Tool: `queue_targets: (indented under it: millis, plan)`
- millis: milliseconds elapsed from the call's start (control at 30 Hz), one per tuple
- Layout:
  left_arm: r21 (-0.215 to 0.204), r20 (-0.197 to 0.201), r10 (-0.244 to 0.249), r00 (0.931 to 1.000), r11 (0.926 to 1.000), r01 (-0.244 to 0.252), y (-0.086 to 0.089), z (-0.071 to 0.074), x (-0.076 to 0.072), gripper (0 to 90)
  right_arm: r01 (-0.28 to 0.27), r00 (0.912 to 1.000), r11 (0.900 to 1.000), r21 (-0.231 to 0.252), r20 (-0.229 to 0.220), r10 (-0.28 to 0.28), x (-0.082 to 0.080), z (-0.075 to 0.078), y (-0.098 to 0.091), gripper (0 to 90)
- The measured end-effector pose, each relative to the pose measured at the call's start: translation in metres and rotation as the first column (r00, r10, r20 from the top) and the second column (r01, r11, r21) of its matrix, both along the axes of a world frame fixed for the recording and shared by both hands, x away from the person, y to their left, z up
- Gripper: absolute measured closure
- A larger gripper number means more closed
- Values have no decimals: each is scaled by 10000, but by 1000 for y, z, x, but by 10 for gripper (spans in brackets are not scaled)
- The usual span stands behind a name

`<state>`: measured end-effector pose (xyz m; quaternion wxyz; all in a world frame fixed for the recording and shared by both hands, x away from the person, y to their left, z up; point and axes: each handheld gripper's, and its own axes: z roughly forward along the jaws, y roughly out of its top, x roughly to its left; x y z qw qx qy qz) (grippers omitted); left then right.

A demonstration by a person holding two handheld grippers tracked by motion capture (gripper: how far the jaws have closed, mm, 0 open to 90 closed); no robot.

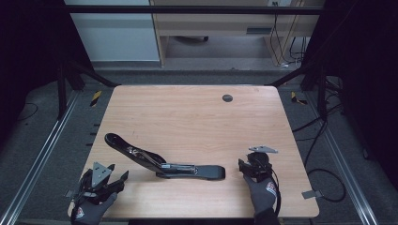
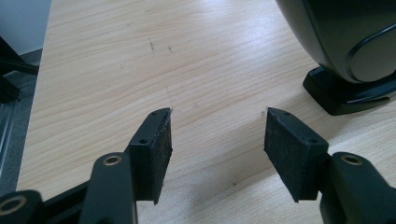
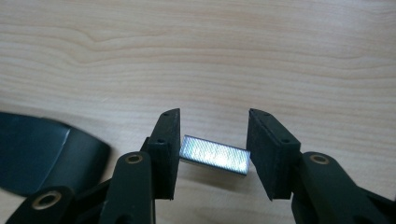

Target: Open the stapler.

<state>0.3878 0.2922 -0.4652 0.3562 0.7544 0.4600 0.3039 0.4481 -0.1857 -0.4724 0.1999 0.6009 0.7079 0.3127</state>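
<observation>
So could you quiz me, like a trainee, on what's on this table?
1. What lies between the right gripper jaws?
2. True or false: the stapler on the table is swung open.
3. Which gripper stands empty over bare wood: A left, B right?

Key: 1. A strip of staples, spanning the gap between the pads. 2. True. 3. A, the left gripper.
</observation>
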Motion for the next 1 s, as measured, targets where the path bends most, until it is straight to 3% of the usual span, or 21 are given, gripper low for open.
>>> queue_targets:
  millis: [300, 533, 1000]
  plan:
    - [-2, 36, 33, 10000, 10000, -33, -1, 0, -1, 412, -633, 9979, 9979, 135, 146, 631, -31, 0, 6, 558]
    - [22, 23, 29, 10000, 10000, -29, -1, 0, -1, 412, -936, 9955, 9955, 118, 167, 934, -45, -4, 11, 558]
    - [22, 18, 35, 10000, 10000, -35, -2, 0, -1, 412, -1375, 9905, 9904, 152, 11, 1375, -51, -19, 29, 558]
